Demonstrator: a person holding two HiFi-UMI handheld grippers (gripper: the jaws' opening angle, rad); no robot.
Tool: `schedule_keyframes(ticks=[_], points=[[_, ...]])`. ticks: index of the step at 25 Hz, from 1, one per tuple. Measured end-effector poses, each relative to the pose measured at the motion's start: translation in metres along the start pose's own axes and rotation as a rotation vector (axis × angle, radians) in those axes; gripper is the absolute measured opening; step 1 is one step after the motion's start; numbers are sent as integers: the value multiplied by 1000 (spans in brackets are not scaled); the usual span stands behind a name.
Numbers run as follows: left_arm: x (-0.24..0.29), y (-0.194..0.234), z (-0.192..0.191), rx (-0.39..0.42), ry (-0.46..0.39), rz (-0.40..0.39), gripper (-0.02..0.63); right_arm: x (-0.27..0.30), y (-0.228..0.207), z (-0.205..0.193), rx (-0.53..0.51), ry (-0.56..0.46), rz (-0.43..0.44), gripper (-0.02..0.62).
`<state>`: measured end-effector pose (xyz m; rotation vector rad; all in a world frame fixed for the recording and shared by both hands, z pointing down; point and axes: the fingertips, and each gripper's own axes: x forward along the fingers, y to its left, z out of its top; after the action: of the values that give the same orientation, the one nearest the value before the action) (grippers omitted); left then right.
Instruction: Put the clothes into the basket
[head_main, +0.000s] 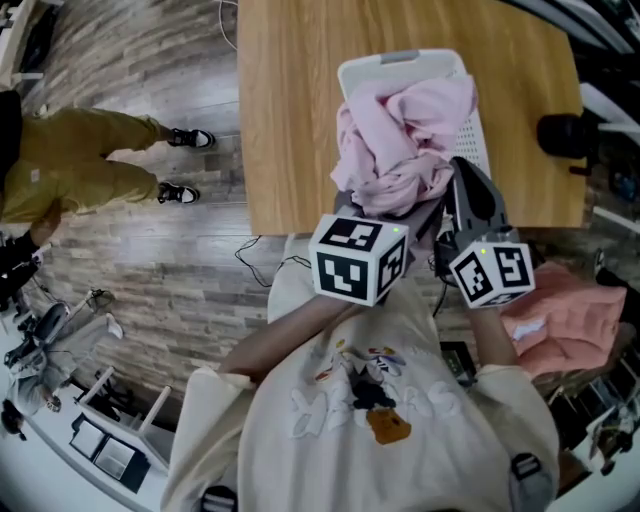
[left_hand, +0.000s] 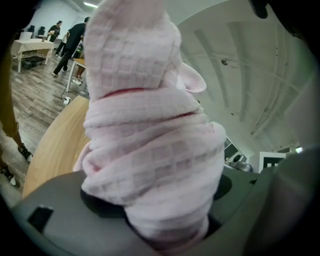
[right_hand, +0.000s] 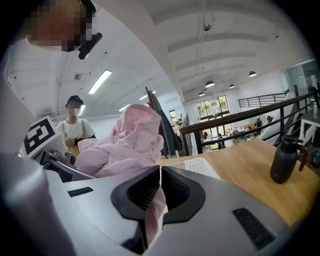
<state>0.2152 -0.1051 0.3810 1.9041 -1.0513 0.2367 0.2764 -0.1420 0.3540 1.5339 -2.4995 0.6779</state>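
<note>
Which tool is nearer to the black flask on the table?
Right. The right tool grips the pink garment nearer the black flask; the left tool grips it farther away.

Open-plan workspace hall, high white ceiling (right_hand: 240, 30), strip lights (right_hand: 101, 81), dark railing (right_hand: 240, 116), wooden table (head_main: 290, 110), plank floor (head_main: 140, 270), people (left_hand: 70, 40) standing about

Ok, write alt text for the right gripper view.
The right gripper has its jaws shut on a thin fold of pink cloth. Beyond them a pink garment heaps up over a white basket on a wooden table, with a dark flask at right.
</note>
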Motion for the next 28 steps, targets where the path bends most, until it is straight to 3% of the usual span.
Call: schedule_keyframes(ticks=[15, 28], points=[[73, 32, -24, -90, 83, 77, 403, 23, -28, -26, -17, 107, -15, 25], [109, 61, -15, -46, 77, 213, 403, 52, -61, -46, 21, 165, -48, 25]])
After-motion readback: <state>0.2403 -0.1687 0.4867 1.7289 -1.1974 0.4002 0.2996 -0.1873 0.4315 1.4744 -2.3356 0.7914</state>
